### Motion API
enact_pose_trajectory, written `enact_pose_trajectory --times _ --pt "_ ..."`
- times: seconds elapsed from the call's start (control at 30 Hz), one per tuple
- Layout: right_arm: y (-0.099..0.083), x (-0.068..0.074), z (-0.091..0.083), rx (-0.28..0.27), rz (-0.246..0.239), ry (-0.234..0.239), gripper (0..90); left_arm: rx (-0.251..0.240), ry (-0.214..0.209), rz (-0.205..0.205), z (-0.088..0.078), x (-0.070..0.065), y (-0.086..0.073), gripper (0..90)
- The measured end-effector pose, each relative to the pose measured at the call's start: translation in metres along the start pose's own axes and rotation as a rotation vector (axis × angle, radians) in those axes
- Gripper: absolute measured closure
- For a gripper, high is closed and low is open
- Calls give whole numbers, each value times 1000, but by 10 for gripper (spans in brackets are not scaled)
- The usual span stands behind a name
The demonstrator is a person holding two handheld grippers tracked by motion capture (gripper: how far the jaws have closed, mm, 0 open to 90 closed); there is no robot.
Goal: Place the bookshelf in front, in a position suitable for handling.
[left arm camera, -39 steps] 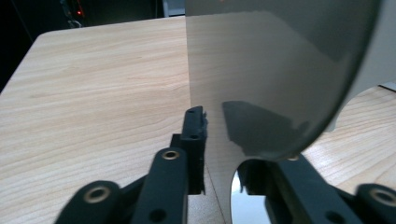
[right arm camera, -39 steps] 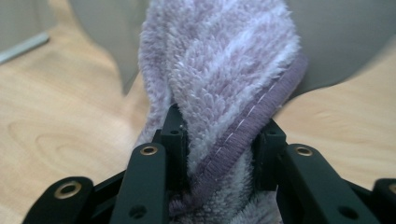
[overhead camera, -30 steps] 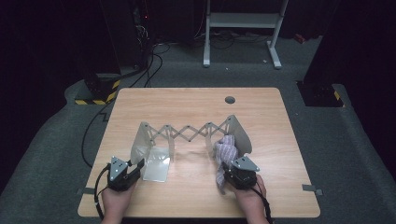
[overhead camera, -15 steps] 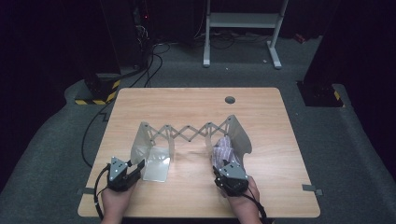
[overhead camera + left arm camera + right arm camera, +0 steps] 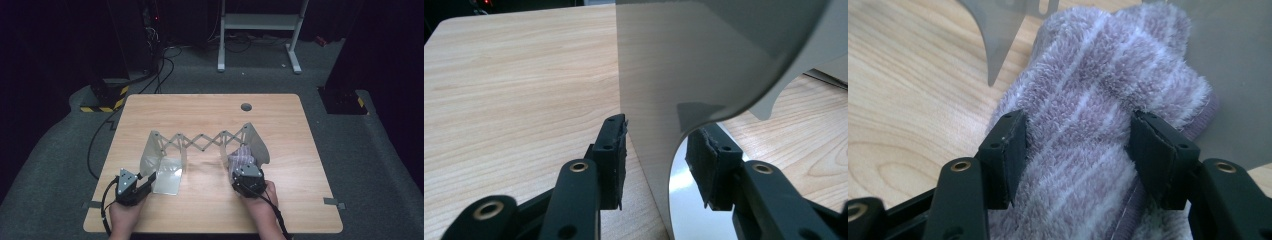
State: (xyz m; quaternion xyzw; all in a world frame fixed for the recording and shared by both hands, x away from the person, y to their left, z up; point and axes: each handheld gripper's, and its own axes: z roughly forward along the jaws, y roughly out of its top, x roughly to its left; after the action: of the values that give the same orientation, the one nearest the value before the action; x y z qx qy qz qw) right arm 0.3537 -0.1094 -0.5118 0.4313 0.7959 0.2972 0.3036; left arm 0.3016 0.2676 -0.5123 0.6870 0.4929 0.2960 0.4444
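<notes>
Right gripper [image 5: 1075,160] has pushed forward, jaws now wide around the purple towel [image 5: 1108,90], ready to clamp; left gripper [image 5: 664,165] stays open, the rack's end plate [image 5: 674,85] between its pads

On the one wooden table [image 5: 210,117] stands one expanding rack [image 5: 202,142] with two grey end plates and a scissor lattice between them. One purple striped towel [image 5: 241,156] lies at its right end. Two hands hold two grippers: the left gripper [image 5: 134,184] and the right gripper [image 5: 246,175].
</notes>
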Motion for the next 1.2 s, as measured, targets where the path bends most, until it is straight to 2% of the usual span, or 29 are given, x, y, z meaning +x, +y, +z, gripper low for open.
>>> enact_pose_trajectory --times 0.03,0.1,0.13,0.17,0.2,0.3,0.37,0.4,0.43,0.5,0.6,0.7,0.77,0.9,1.0,1.1,1.2 --pt "0 -1 -2 4 -5 4 406 0 0 -2 0 0 0 595" --pt "-2 -4 -18 -40 22 16 404 -1 0 -3 0 1 0 594" --pt "-3 -6 -25 -66 18 5 394 -1 0 -2 0 2 0 594" --pt "-5 -9 -29 -76 21 0 372 0 0 -3 0 2 0 595" --pt "-6 -12 -30 -76 35 17 359 1 -1 -5 1 2 0 595" --pt "-8 -15 -20 -38 39 44 332 2 -3 0 1 0 0 595" --pt "-7 -10 -14 -29 26 53 356 1 -5 4 0 -1 0 595" --pt "-6 -8 -10 -22 16 43 372 0 -5 4 0 -2 0 595" --pt "-4 -7 -7 -14 20 33 394 -2 -4 1 0 -2 1 595" --pt "-1 -8 1 10 46 46 432 -3 -3 -2 0 -1 0 597" --pt "-2 -9 11 52 61 67 482 6 -4 -2 2 -1 -1 597" --pt "-3 -11 11 51 81 110 585 4 -1 -4 3 -2 0 597" --pt "-6 -14 6 44 88 122 638 7 3 -6 5 -2 0 599" --pt "-22 -17 -17 34 71 123 655 14 12 -8 8 -3 0 614" --pt "-32 -23 -28 28 106 112 655 5 24 -11 11 -2 2 645" --pt "-24 -21 -24 37 88 94 651 6 30 -18 12 -1 3 679" --pt "-7 -13 -10 41 69 94 635 3 29 -23 12 -1 3 698"
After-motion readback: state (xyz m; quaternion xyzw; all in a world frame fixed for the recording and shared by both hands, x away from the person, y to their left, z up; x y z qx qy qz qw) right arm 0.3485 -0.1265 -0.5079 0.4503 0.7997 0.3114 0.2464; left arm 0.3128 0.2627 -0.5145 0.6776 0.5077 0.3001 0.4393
